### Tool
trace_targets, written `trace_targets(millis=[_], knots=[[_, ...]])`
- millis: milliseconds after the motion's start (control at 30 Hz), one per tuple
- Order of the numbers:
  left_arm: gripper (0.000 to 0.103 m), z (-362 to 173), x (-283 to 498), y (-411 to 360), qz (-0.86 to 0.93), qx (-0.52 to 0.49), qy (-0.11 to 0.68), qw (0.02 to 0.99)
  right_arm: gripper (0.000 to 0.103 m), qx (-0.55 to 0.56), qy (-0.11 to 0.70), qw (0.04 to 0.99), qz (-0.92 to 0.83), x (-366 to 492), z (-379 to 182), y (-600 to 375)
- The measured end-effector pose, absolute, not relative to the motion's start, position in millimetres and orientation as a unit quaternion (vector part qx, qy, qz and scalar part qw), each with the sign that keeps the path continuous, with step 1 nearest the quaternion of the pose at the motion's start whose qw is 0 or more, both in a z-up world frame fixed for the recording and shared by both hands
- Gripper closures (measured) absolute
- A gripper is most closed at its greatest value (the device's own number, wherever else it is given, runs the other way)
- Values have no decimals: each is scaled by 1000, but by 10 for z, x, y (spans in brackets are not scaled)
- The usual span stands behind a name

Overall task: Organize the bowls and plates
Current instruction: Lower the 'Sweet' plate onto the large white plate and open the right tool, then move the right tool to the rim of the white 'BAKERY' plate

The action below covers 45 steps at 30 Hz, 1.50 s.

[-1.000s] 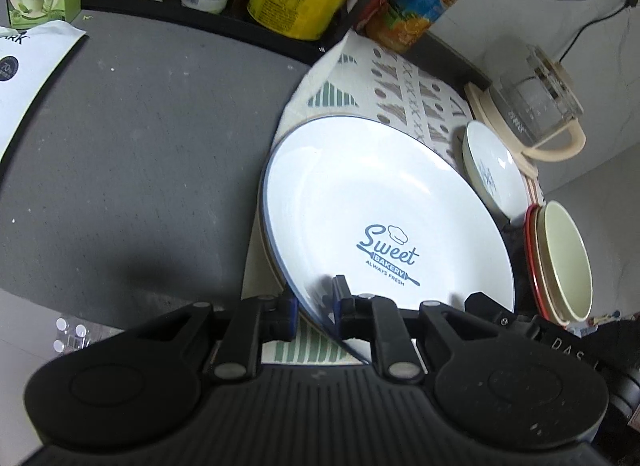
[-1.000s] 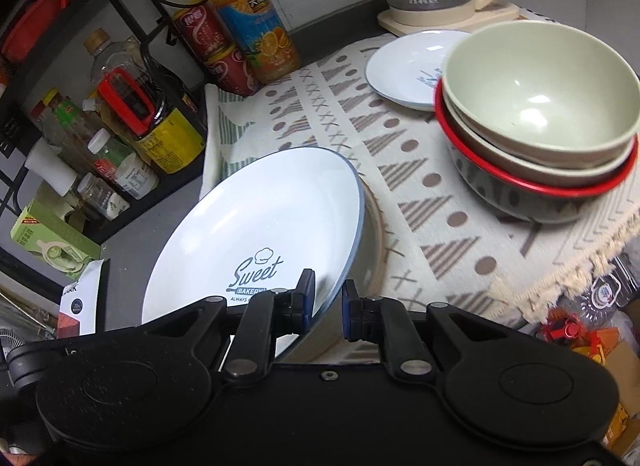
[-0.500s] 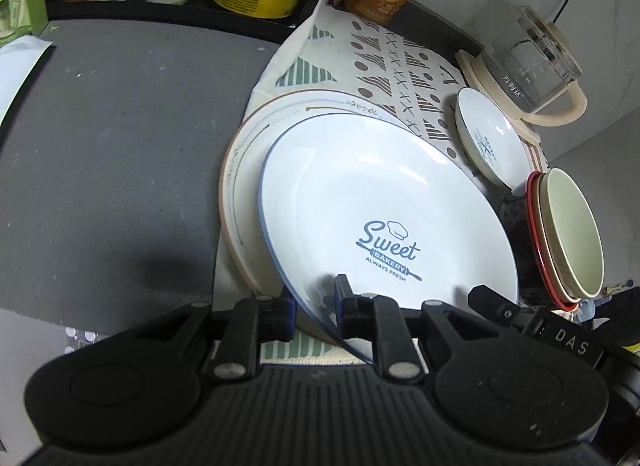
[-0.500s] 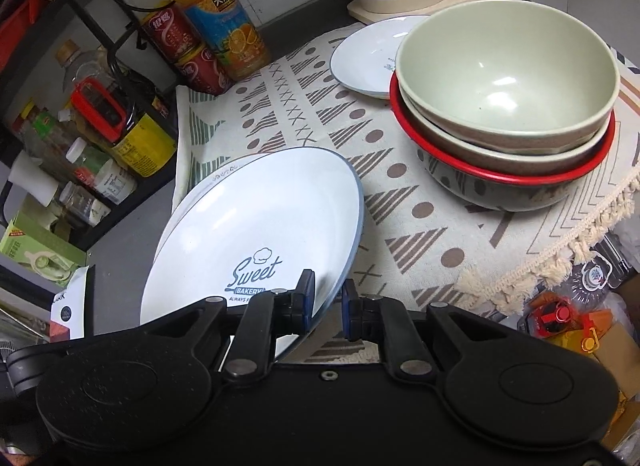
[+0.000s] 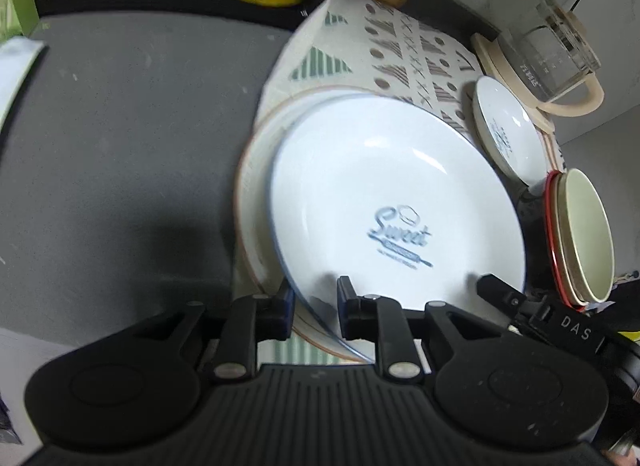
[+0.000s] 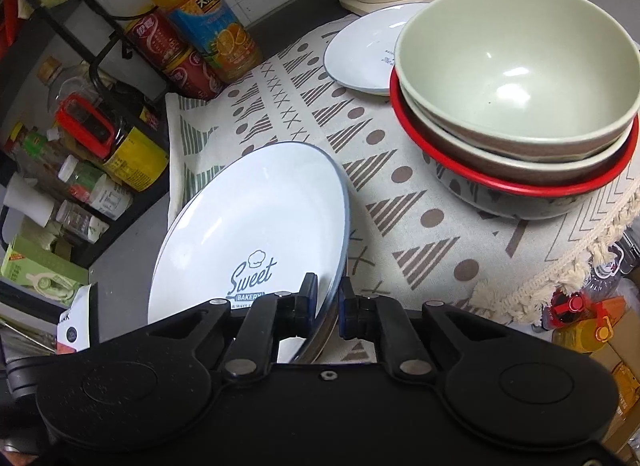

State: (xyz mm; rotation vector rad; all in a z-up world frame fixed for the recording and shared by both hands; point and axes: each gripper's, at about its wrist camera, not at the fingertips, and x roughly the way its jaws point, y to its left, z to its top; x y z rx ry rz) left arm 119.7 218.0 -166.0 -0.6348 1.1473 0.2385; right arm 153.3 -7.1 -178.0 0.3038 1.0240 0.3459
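Observation:
A white "Sweet Bakery" plate [image 5: 396, 201] with a blue rim is held tilted by both grippers. My left gripper [image 5: 314, 308] is shut on its near rim. My right gripper [image 6: 328, 306] is shut on the plate [image 6: 256, 225] at its near right rim. Under it lies a larger cream plate [image 5: 256, 169] with a thin brown line, on the patterned cloth [image 6: 400, 201]. A stack of three bowls [image 6: 516, 105], pale green on top, stands at the right; it also shows in the left wrist view [image 5: 580, 234]. A small white plate [image 6: 360, 49] lies behind the stack.
A glass kettle [image 5: 548, 45] on a cream base stands at the back right. A rack of bottles and jars [image 6: 88, 145] and an orange juice bottle [image 6: 200, 17] line the back left. Grey countertop [image 5: 120, 137] lies left of the cloth, whose fringed edge [image 6: 560, 274] hangs at the right.
Both grippers have carried the white plate over the cream plate, which has come into view beneath it. The grip on the rim is unchanged.

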Motion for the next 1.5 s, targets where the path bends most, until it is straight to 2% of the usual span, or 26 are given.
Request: trace_targets(millis=[100,233,1067,1133,1200,1267,1367,1433,1500], knots=[[81,-1589,1177,2257,119,-278,525,796,96,137,486,848,161,1560,-1803,-83],[62,-1574,1211,2342,150,-252,519,803,96,133,487,847,163,1563,-1840,-98],[62,-1726,1381,2529,169,-257,520,797,90,106,503,841,167,1708,-1993,81],[62,-1670,1402,2526,175,-247,521,798,87,94,500,845,166,1723,-1932,93],[62,-1598,1423,2538,177,-242,518,801,76,84,486,852,174,1732,-1818,80],[60,-1554,1472,2549,173,-237,522,801,70,83,472,858,182,1753,-1719,47],[54,-1477,1550,2550,174,-227,519,805,65,100,463,863,177,1823,-1640,-22],[42,-1418,1585,2541,172,-227,512,810,63,117,457,864,177,1869,-1579,-73],[33,-1359,1636,2524,172,-226,507,814,56,117,446,870,172,1911,-1508,-100]])
